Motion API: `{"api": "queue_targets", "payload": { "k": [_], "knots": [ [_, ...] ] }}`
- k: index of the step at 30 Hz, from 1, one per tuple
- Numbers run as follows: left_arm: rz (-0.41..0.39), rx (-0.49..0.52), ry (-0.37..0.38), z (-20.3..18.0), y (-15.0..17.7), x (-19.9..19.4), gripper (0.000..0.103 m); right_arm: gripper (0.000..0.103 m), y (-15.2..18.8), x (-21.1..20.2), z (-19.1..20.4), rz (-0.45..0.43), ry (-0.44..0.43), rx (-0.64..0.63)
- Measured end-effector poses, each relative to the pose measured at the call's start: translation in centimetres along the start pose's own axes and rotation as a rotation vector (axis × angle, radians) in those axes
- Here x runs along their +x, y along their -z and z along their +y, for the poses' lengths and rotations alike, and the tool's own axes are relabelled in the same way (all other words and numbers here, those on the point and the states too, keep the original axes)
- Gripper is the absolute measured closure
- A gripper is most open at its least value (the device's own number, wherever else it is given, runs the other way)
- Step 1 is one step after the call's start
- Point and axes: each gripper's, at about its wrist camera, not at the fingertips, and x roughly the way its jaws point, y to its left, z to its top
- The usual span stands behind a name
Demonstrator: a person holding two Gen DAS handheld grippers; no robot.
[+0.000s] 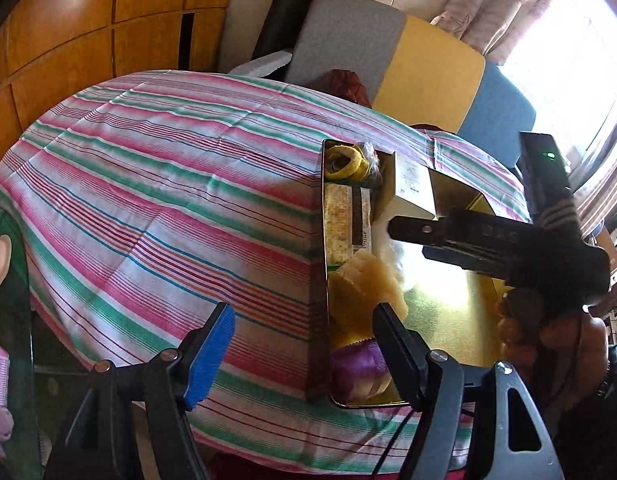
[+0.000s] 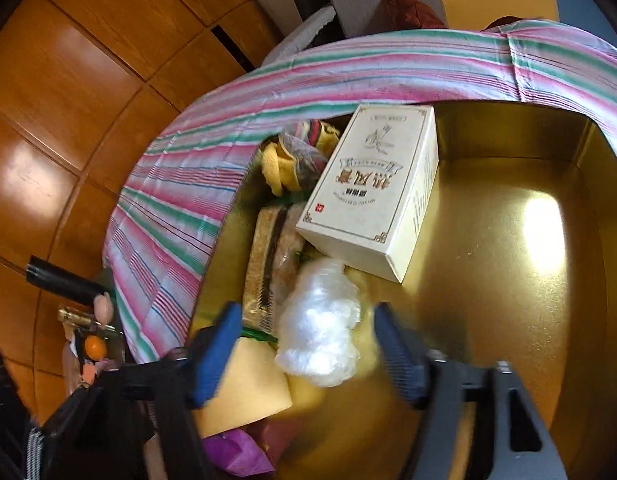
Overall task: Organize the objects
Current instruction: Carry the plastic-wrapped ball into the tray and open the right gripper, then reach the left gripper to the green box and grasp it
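We hold two grippers over a gold tin (image 2: 508,280) on the desk w/ striped cloth (image 1: 148,184). Right gripper (image 2: 308,344) hangs inside the tin, fingers released and spread either side of a white crumpled plastic wad (image 2: 320,328), pads not pressing it; the wad sits on the tin floor at 6 o'clock of the cream printed box (image 2: 372,196). Our read: it has been let go there to join the packed row. Along the tin's 9 o'clock wall run a yellow fabric roll (image 2: 278,168), a cracker pack (image 2: 268,256), a tan card (image 2: 244,392) and a purple item (image 2: 236,456), leaving the 3 o'clock half bare for more. Left gripper (image 1: 304,344) waits w/ fingers apart, empty, straddling the tin's near wall, prob. ready to steady it.
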Motion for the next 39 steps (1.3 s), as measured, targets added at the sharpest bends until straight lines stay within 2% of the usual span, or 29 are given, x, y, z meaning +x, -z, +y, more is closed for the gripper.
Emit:
{"api": "queue_targets", "payload": {
  "k": [4,8,14,21,28,32,39],
  "knots": [
    [-0.014,0.011,-0.006,-0.2,-0.1,-0.4,0.031,0.030,0.5,-1.4,-0.3,-0.021,0.007,-0.003],
    [-0.028,0.028,-0.008,-0.8,-0.2,-0.9,0.031,0.019,1.5,-3.6,-0.6,-0.052,0.023,-0.027],
    [-0.046,0.084,-0.014,-2.4,0.0,-1.7,0.031,0.013,3.5,-7.3,-1.2,-0.110,0.070,-0.083],
    [-0.053,0.134,0.023,-4.5,0.1,-2.2,0.031,0.010,5.5,-11.4,-3.6,-0.161,0.135,-0.087],
    [-0.048,0.187,0.044,-6.9,0.3,-2.2,0.031,0.009,6.9,-16.4,-8.5,-0.232,0.225,-0.014],
    [-0.036,0.228,0.052,-8.7,0.4,-1.8,0.031,0.006,7.6,-20.3,-12.6,-0.289,0.305,0.055],
    [-0.011,0.302,0.100,-12.4,0.8,-1.3,0.032,0.003,9.6,-27.3,-21.3,-0.407,0.471,0.274]
  ]
}}
